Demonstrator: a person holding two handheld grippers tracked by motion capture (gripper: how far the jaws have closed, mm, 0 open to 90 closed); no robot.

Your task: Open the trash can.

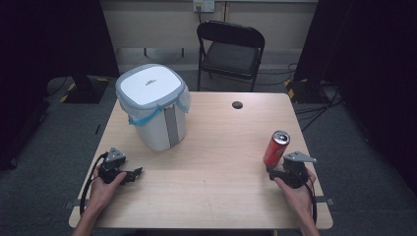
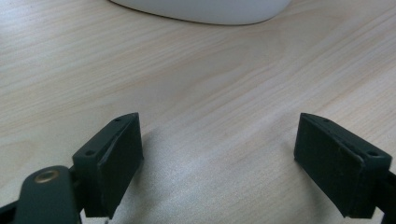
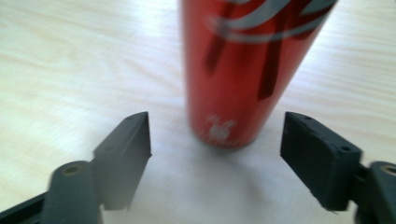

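Note:
A tall red can (image 1: 275, 147) stands upright near the table's right edge. My right gripper (image 1: 279, 170) sits just behind it, held by a hand, and is open. In the right gripper view the can (image 3: 243, 70) rises just beyond the gap between the two black jaws, and the gripper (image 3: 217, 140) touches nothing. A white lidded bin (image 1: 153, 105) with a blue bag liner stands at the table's back left. My left gripper (image 1: 135, 174) rests low at the front left, open, its jaws (image 2: 219, 163) spread over bare wood with the bin's base (image 2: 205, 9) ahead.
The light wooden table (image 1: 211, 167) has a small dark round cap (image 1: 237, 104) near its far edge. A black folding chair (image 1: 230, 49) stands behind the table. Cables lie on the grey floor at both sides.

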